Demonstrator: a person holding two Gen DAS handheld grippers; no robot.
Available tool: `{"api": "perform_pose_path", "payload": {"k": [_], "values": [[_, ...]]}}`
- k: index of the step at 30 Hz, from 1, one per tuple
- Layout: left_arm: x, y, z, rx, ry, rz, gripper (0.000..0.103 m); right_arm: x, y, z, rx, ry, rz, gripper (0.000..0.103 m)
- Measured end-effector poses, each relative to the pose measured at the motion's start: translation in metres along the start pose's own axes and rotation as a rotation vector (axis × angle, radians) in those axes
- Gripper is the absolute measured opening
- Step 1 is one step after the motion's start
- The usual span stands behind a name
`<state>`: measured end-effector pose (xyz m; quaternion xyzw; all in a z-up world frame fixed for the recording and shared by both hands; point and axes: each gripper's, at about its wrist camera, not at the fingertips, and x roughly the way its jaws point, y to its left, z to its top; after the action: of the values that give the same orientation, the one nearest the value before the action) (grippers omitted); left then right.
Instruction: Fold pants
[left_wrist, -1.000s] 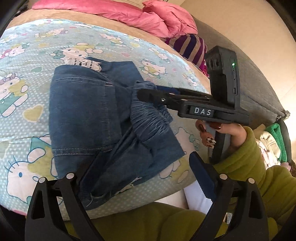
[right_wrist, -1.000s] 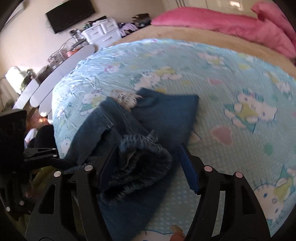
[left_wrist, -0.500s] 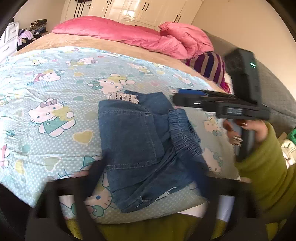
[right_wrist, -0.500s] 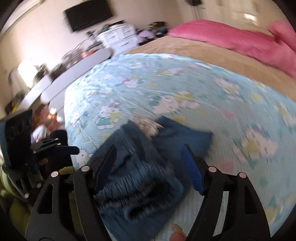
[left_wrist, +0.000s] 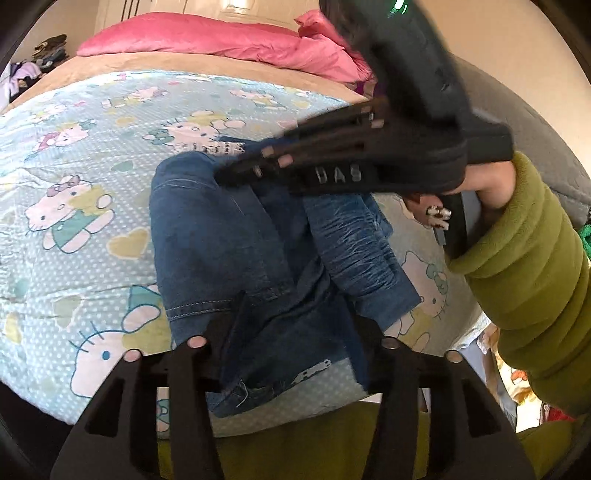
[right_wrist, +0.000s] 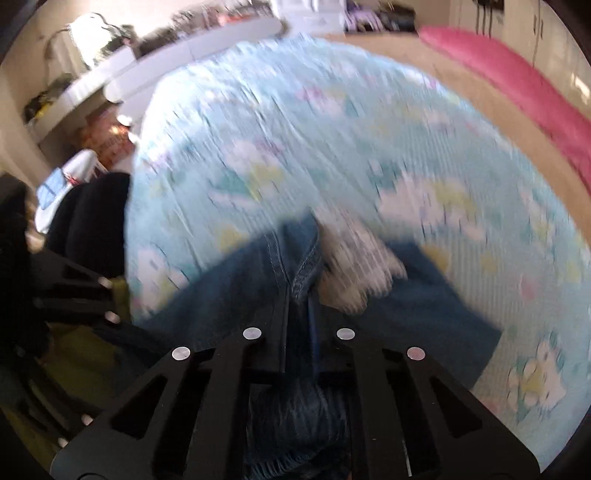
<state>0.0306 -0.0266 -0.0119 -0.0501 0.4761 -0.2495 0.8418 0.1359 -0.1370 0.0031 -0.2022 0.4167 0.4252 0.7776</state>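
Observation:
Blue denim pants (left_wrist: 236, 240) lie folded in a bundle on the Hello Kitty bedspread (left_wrist: 74, 177), near the bed's front edge. My left gripper (left_wrist: 295, 328) hangs over the near end of the pants with its jaws apart, empty. My right gripper (left_wrist: 236, 173) reaches in from the right over the pants' far end. In the right wrist view the right gripper (right_wrist: 299, 295) has its jaws nearly together with a denim seam (right_wrist: 303, 273) pinched between them; the frame is blurred. A frayed white patch (right_wrist: 354, 273) sits just beyond.
Pink bedding (left_wrist: 221, 40) lies at the head of the bed. A grey sofa arm (left_wrist: 546, 155) is at the right. A white counter (right_wrist: 110, 70) and clutter stand to the left of the bed. My green sleeve (left_wrist: 528, 280) is at the right.
The right gripper has swung to the far end of the pants and shut on the denim seam. The left gripper has dropped back towards the near end, still open.

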Motion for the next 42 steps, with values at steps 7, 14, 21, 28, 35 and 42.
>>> {"api": "perform_pose_path", "payload": {"k": [7, 14, 21, 28, 35, 42], "values": [[0.000, 0.000, -0.002, -0.003, 0.007, 0.012, 0.052, 0.040, -0.026, 0.005, 0.038, 0.081, -0.102, 0.004], [-0.002, -0.007, -0.003, 0.007, 0.007, 0.012, 0.065, 0.002, -0.030, -0.003, 0.126, -0.051, -0.101, 0.032], [-0.010, -0.007, -0.003, 0.002, -0.017, 0.023, 0.066, -0.047, -0.028, -0.018, 0.205, -0.180, -0.121, 0.066], [-0.029, -0.010, -0.003, 0.001, -0.070, 0.037, 0.090, -0.081, -0.023, -0.060, 0.274, -0.242, -0.157, 0.080], [-0.038, -0.009, -0.001, -0.003, -0.092, 0.061, 0.091, -0.106, -0.016, -0.098, 0.349, -0.293, -0.181, 0.084], [-0.044, -0.010, 0.002, -0.010, -0.103, 0.113, 0.098, -0.118, -0.015, -0.124, 0.389, -0.300, -0.207, 0.086]]}}
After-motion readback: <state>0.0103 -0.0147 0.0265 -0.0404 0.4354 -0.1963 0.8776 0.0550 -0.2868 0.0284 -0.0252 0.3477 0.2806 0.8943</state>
